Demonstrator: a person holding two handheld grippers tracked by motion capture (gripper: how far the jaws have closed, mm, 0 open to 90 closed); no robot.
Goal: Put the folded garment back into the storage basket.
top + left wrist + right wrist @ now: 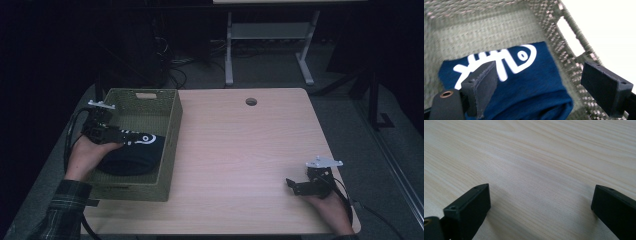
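Watching from the side, my worry is the left hand-held gripper point(536, 82): its jaws are spread wide right over the folded navy shirt point(524, 85) lying in the basket point(170, 145), and one jaw sits close to the woven wall. If it drifts that way or drops carelessly it could snag the weave, or pinch just the top fold and drag the shirt open. It grips nothing now. The right hand-held gripper point(539, 210) is also wide open, holding nothing, with bare counter point(536, 157) just below it.
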